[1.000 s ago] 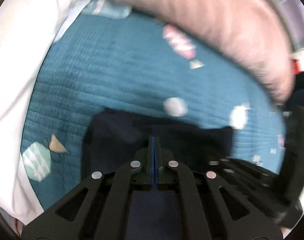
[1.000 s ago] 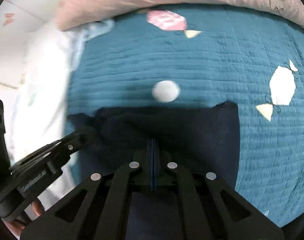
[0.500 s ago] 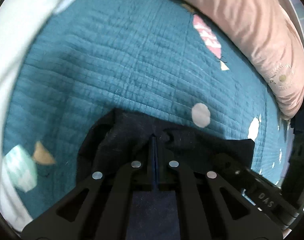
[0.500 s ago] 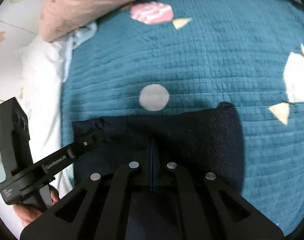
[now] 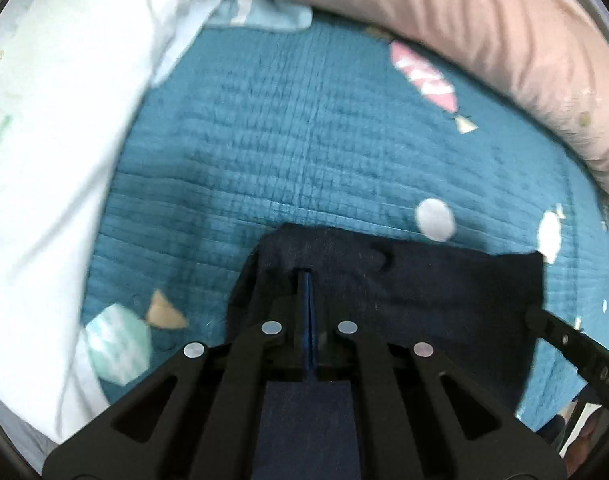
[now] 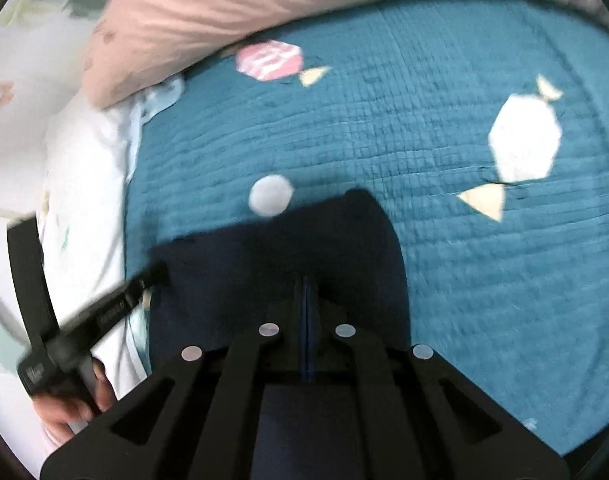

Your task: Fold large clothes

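A dark navy garment (image 5: 444,280) lies on a teal quilted blanket (image 5: 304,140); it also shows in the right wrist view (image 6: 272,264). My left gripper (image 5: 306,276) is shut on the garment's left part, with cloth bunched around the fingers. My right gripper (image 6: 304,280) is shut on the garment's right part. The right gripper's body (image 5: 576,356) shows at the lower right of the left wrist view. The left gripper's body (image 6: 92,320) shows at the lower left of the right wrist view, with a hand under it.
A pink pillow (image 5: 464,20) lies along the far edge of the blanket (image 6: 464,120); it also shows in the right wrist view (image 6: 224,8). White bedding (image 5: 44,160) lies to the left. The blanket carries candy-shaped patches (image 6: 524,140).
Both views have shifted and blurred as the grippers move. The garment's far right corner now rises into a peak in the right wrist view. Both grippers stay shut on the cloth.
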Available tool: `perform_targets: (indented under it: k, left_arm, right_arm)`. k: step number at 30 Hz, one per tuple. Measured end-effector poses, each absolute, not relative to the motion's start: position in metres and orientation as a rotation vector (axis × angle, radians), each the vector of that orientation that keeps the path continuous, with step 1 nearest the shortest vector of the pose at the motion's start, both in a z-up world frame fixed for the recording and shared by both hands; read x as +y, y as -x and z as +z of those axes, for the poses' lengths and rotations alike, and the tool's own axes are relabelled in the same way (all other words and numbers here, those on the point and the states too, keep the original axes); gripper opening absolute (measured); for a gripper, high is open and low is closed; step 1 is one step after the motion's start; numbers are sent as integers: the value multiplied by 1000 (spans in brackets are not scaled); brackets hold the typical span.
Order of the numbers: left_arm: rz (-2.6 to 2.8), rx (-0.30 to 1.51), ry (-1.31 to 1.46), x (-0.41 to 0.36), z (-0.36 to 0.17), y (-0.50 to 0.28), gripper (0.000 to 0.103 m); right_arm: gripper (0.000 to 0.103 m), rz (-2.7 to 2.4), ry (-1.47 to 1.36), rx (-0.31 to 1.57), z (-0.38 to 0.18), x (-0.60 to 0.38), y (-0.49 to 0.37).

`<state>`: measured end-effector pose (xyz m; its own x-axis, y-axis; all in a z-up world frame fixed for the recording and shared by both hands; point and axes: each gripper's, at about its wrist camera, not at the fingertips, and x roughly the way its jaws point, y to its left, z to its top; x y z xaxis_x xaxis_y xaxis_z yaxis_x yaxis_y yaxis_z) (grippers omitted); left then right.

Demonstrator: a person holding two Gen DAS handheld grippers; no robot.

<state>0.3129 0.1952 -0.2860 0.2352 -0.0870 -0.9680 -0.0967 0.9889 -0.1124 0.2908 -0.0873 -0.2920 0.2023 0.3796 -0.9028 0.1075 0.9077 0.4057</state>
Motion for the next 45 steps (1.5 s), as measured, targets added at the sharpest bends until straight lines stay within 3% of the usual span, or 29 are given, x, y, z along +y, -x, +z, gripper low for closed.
perform_targets:
  k: [5, 12, 15, 16, 22, 25, 29, 32, 36, 38, 39, 40, 41, 42, 43, 45]
  left_arm:
    - [-102, 1367, 204, 197, -271, -261, 2]
    - [-123, 1427, 247, 206, -337, -222, 2]
    - [-102, 1458, 195, 200, -319, -220, 2]
    - [-110, 1462, 159, 199, -314, -216, 2]
    - [-146, 1493, 202, 214, -306, -162, 2]
    - [-64, 1487, 105, 217, -305, -145, 2]
    - [34, 1582, 115, 236, -339, -140, 3]
    - [24, 1555, 160, 241, -336, -132, 3]
    - [-12, 1498, 163, 239, -308, -119, 3]
    - [-23, 1463, 153, 236, -294, -118, 9]
    - [-33, 1442, 152, 235, -286, -118, 20]
    - [-61, 1410, 165, 233, -275, -119, 42]
    - [-80, 1386, 179, 232, -268, -121, 53]
    - [-95, 1356, 185, 230, -260, -122, 61]
    - [-100, 1337, 174, 230, -255, -125, 62]
    - [-82, 1320, 130, 227, -251, -133, 65]
  right_arm:
    - [3, 265, -376, 1411, -278, -77, -236]
    - [0, 243, -331, 1486, -353, -66, -198]
    - [0, 221, -335, 1505, -339, -66, -193]
    - [6, 229, -303, 1525, -332, -64, -188]
    - [6, 286, -175, 1565, -319, -63, -120]
    - [6, 280, -257, 1622, -310, -74, -97]
    - [6, 287, -295, 1731, -324, -80, -72]
    - [6, 263, -387, 1830, -349, -84, -60]
    - [6, 289, -376, 1740, -319, -80, -69]
    - [6, 304, -357, 1647, -289, -86, -78]
    - [7, 312, -367, 1610, -277, -92, -83]
    - [18, 318, -380, 1579, -268, -96, -90]
    - [32, 322, -389, 1541, -258, -99, -97]
    - [70, 312, -389, 1515, -253, -104, -103]
    - [81, 269, -382, 1472, -246, -109, -110]
    - [85, 207, -389, 1395, -237, -119, -120]
